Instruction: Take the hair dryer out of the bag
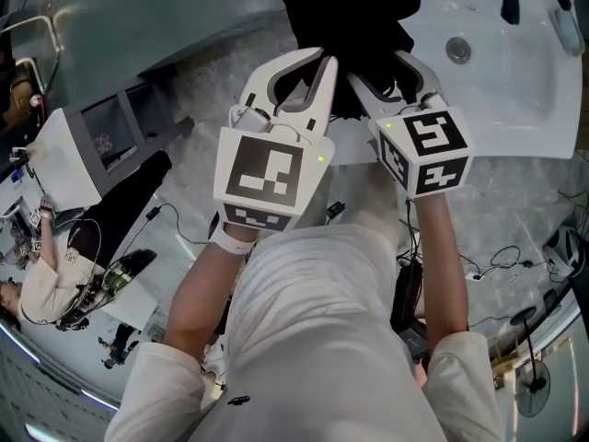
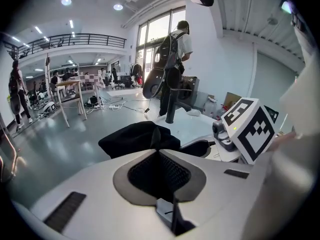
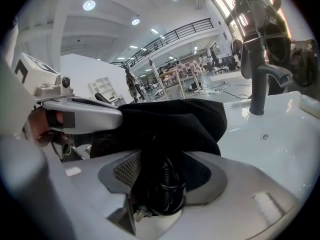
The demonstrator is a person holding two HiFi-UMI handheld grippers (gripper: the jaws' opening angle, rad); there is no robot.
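forearms in short white sleeves lead up to the marker cubes, and past them both tools reach into the black bag slumped on the white basin top. the left gripper is pinched tight on a fold of the bag's cloth at its tips, holding that side of the mouth. the right gripper, just beside it, stands wide, with dark cloth and a coil of black cord lying between its pads, which do not seem to press on either. by my reading the step is the reach into the opened bag, with nothing drawn out yet. next, the right gripper needs to go deeper past the cord, find a firm part of the hair dryer and close on it, while the left holds the cloth back. the hair dryer itself is out of sight, presumably inside the bag ahead of the right tips. only the cord hints at it, and black on black makes the mouth's edge hard to trace.
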